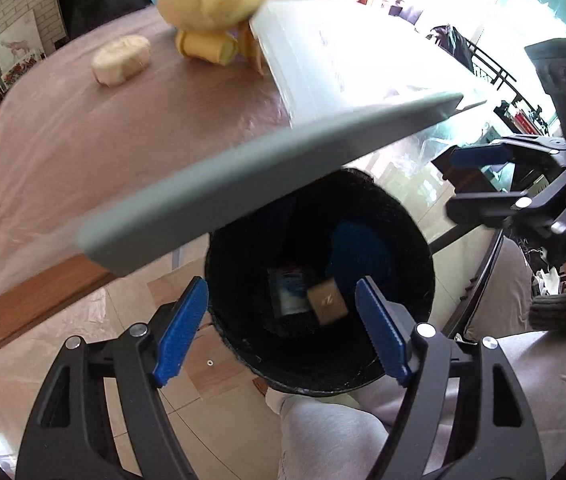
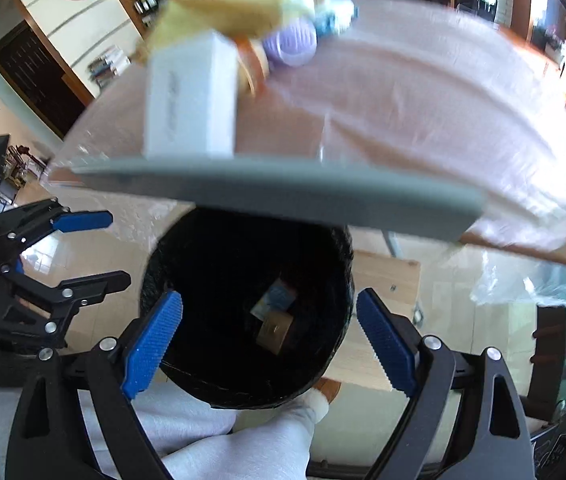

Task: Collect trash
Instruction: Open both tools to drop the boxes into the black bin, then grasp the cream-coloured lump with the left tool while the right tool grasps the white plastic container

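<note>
A black round bin [image 1: 411,300] [image 2: 179,264] stands on the floor below the table edge. Inside it I see a small brown box [image 1: 327,305] [image 2: 275,330] and a blue-and-white wrapper [image 1: 287,292] [image 2: 279,295]. My left gripper [image 1: 283,330] [image 2: 95,252] hangs over the bin's mouth, open, with nothing between its blue pads. My right gripper [image 2: 271,342] [image 1: 469,180] is also above the bin, open wide and empty. On the table lie a cream lump [image 1: 121,60], yellow crumpled pieces [image 1: 207,4] [image 2: 219,12] and a purple ball [image 2: 291,44].
A grey flat board [image 1: 243,184] [image 2: 283,196] juts out from the plastic-covered table [image 1: 103,128] [image 2: 403,100] over the bin's far rim. A white box [image 1: 323,52] [image 2: 191,96] rests on it. A person's grey-trousered legs [image 1: 323,432] [image 2: 223,440] are just under the grippers.
</note>
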Demonstrator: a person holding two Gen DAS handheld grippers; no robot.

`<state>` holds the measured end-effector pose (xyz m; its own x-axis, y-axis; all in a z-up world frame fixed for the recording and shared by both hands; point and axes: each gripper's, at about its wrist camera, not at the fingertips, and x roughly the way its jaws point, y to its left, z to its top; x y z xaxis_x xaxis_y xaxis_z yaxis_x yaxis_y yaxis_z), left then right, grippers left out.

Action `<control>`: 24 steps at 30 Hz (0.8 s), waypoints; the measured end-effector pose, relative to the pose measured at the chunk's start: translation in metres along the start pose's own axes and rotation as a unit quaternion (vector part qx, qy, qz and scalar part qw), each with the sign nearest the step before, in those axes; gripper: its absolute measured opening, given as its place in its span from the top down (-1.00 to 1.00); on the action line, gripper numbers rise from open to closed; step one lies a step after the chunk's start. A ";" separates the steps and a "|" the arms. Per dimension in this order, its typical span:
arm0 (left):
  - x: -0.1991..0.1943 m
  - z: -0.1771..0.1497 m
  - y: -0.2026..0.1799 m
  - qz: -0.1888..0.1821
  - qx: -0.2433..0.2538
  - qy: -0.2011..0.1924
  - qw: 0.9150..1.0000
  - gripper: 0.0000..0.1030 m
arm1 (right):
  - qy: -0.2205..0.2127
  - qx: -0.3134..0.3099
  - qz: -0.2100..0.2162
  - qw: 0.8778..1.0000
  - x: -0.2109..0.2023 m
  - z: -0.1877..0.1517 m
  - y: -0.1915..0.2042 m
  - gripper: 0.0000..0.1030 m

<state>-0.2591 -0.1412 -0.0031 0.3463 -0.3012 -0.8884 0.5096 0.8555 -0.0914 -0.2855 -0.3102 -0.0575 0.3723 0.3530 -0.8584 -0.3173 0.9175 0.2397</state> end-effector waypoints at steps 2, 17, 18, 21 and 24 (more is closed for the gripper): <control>-0.017 0.002 0.001 0.002 0.005 -0.016 1.000 -0.50 | -0.032 -0.012 -0.010 0.999 -0.025 0.005 0.006 -0.75; -0.128 0.077 0.025 0.061 -0.051 -0.248 0.965 -0.97 | -0.344 -0.052 -0.082 0.934 -0.146 0.061 0.054 -0.92; -0.125 0.083 0.030 0.060 -0.062 -0.243 0.966 -0.97 | -0.324 -0.033 -0.083 0.942 -0.139 0.067 0.053 -0.92; -0.112 0.095 0.047 0.076 -0.071 -0.224 0.969 -0.97 | -0.223 0.020 -0.070 0.972 -0.098 0.088 0.042 -0.92; -0.100 0.103 0.072 0.101 -0.071 -0.202 0.972 -0.97 | -0.189 0.033 -0.052 0.980 -0.070 0.091 0.039 -0.92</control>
<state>-0.1758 -0.0929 0.1251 0.7235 -0.2380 -0.6480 0.2952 0.9552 -0.0213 -0.2449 -0.2823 0.0531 0.6996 0.2886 -0.6537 -0.2084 0.9575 0.1997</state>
